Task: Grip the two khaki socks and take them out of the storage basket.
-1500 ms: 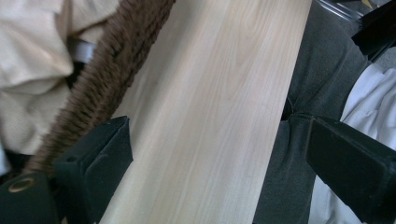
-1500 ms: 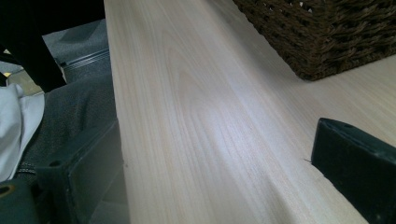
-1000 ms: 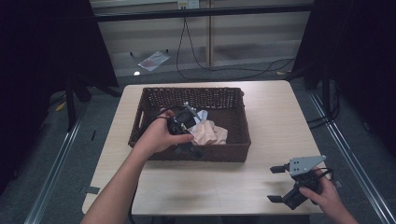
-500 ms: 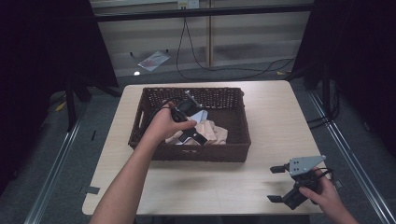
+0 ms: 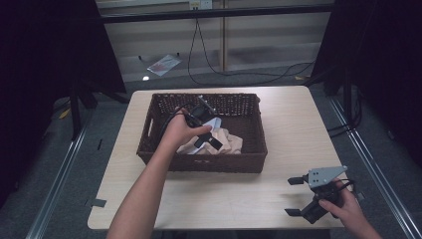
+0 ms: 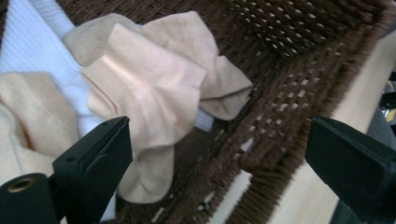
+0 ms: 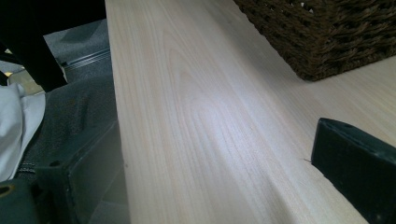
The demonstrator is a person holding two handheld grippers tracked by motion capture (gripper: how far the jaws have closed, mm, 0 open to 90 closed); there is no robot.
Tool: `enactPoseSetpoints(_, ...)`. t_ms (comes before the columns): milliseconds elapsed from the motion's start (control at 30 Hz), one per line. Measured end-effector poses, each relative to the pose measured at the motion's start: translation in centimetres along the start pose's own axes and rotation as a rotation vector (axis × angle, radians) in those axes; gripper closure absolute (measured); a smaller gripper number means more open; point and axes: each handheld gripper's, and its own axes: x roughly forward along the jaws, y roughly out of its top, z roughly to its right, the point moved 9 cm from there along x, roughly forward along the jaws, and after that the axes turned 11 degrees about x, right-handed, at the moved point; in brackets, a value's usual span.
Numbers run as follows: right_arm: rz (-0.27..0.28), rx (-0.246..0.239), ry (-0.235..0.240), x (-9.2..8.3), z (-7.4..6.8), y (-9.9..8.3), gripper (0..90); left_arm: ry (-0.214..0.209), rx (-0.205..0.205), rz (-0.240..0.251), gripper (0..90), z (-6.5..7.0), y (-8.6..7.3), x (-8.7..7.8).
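A dark brown wicker basket (image 5: 149, 129) stands on the light wooden table (image 5: 293, 119). Inside it lie beige socks (image 5: 230, 142) and a white sock (image 5: 215, 123). My left gripper (image 5: 209, 140) is down in the basket, its jaws open wide over the pile. In the left gripper view the beige socks (image 6: 154, 88) lie crumpled on the white sock (image 6: 28, 46), with the basket wall (image 6: 289, 74) beyond them. My right gripper (image 5: 297, 195) rests open near the table's front right corner, nothing between its jaws. The basket corner (image 7: 327, 37) appears in the right gripper view.
Cables (image 5: 219, 64) run over the grey floor behind the table, and a plastic-wrapped item (image 5: 161, 63) lies there. Dark curtains hang at both sides. Bare tabletop (image 5: 209, 199) stretches in front of the basket.
My left hand has moved rightward inside the basket, bringing the gripper over the sock pile. The right gripper has stayed put.
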Motion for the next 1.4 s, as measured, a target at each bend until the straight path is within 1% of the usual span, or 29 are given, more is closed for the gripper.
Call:
enactPoseSetpoints(133,0.001,-0.002,0.0,0.0,0.0,0.0,1.5,0.011,-0.019,0.005,7.2,-0.6,0.1,0.9)
enactPoseSetpoints(233,0.002,-0.001,0.004,0.0,0.0,0.0,1.4,0.022,-0.023,-0.015,7.1,-1.2,-0.1,1.7)
enactPoseSetpoints(267,0.002,-0.001,0.004,0.0,0.0,0.0,1.4,0.022,-0.023,-0.015,7.0,-1.2,-0.1,1.7)
enactPoseSetpoints(333,0.0,0.0,0.001,0.0,0.0,0.0,1.4,0.032,-0.047,0.002,6.7,-1.6,0.1,1.9)
enactPoseSetpoints(367,0.001,-0.001,0.002,0.0,0.0,0.0,1.5,0.046,-0.045,0.005,6.5,-1.9,0.1,2.1)
enactPoseSetpoints(400,0.001,-0.001,0.003,0.0,0.0,0.0,1.4,0.046,-0.045,0.005,6.2,-1.9,0.1,2.1)
enactPoseSetpoints(433,0.001,-0.003,0.002,0.0,0.0,0.0,1.4,0.045,-0.05,0.017,6.5,-2.0,0.3,2.4)
enactPoseSetpoints(533,0.001,-0.002,0.002,0.0,0.0,0.0,1.4,0.059,-0.056,0.018,6.2,-2.3,0.2,2.9)
enactPoseSetpoints(600,0.002,-0.001,0.003,0.0,0.0,0.0,1.4,0.061,-0.053,0.01,6.2,-2.4,0.1,3.0)
enactPoseSetpoints(633,0.003,-0.001,0.003,0.0,0.0,0.0,1.4,0.059,-0.063,-0.002,6.4,-2.6,0.1,3.3)
enactPoseSetpoints(667,0.003,-0.001,0.003,0.0,0.0,0.0,1.4,0.059,-0.063,-0.002,6.5,-2.6,0.1,3.3)
enactPoseSetpoints(733,0.004,-0.002,0.002,-0.1,0.0,0.0,1.4,0.068,-0.076,-0.006,7.1,-2.7,0.2,3.7)
enactPoseSetpoints(767,0.004,-0.002,0.002,-0.1,0.0,0.0,1.4,0.068,-0.076,-0.006,7.2,-2.7,0.2,3.7)
enactPoseSetpoints(833,0.004,-0.001,0.002,0.0,0.0,0.0,1.4,0.071,-0.069,-0.028,7.3,-2.9,0.0,3.8)
enactPoseSetpoints(867,0.005,-0.002,0.003,0.0,0.0,0.0,1.4,0.075,-0.072,-0.031,8.4,-3.0,-0.1,3.8)
enactPoseSetpoints(900,0.005,-0.002,0.003,0.0,0.0,0.0,1.4,0.088,-0.08,-0.016,8.4,-3.2,0.0,3.9)
enactPoseSetpoints(933,0.004,-0.001,0.004,0.0,0.0,0.0,1.4,0.092,-0.077,-0.016,8.5,-3.4,0.0,3.9)
enactPoseSetpoints(967,0.004,-0.002,0.003,0.0,0.0,0.0,1.4,0.084,-0.068,-0.023,8.5,-3.5,-0.1,3.9)
enactPoseSetpoints(1033,0.005,-0.002,0.003,-0.1,0.0,0.0,1.4,0.09,-0.066,-0.022,8.6,-3.6,-0.1,4.0)
enactPoseSetpoints(1067,0.005,-0.004,0.002,-0.1,0.0,0.0,1.4,0.093,-0.072,-0.012,8.7,-3.7,0.0,4.2)
enactPoseSetpoints(1133,0.006,-0.002,0.002,-0.1,0.0,0.0,1.4,0.093,-0.068,-0.016,9.8,-3.8,-0.1,4.3)
enactPoseSetpoints(1167,0.005,-0.001,0.003,0.0,0.0,0.0,1.4,0.096,-0.053,-0.029,9.8,-3.9,-0.2,4.5)
enactPoseSetpoints(1200,0.005,-0.002,0.003,0.0,0.0,0.0,1.4,0.097,-0.057,-0.027,10.2,-3.9,-0.2,4.7)
enactPoseSetpoints(1233,0.004,0.0,0.004,0.0,0.0,0.0,1.4,0.096,-0.042,-0.039,10.3,-4.0,-0.2,4.9)
enactPoseSetpoints(1267,0.004,-0.002,0.003,0.0,0.0,0.0,1.5,0.101,-0.036,-0.038,11.5,-4.1,-0.2,5.2)
enactPoseSetpoints(1300,0.004,-0.001,0.002,0.0,0.0,0.0,1.4,0.101,-0.04,-0.025,12.1,-4.0,0.0,5.4)
enactPoseSetpoints(1333,0.004,-0.001,0.002,0.0,0.0,0.0,1.4,0.101,-0.04,-0.025,13.8,-4.0,0.0,5.4)
enactPoseSetpoints(1367,0.006,-0.002,0.003,-0.1,0.0,0.0,1.4,0.106,-0.02,-0.03,13.8,-4.2,0.1,5.5)
enactPoseSetpoints(1400,0.007,-0.002,0.004,-0.1,0.0,0.0,1.4,0.117,-0.02,-0.027,15.8,-4.2,0.1,5.6)
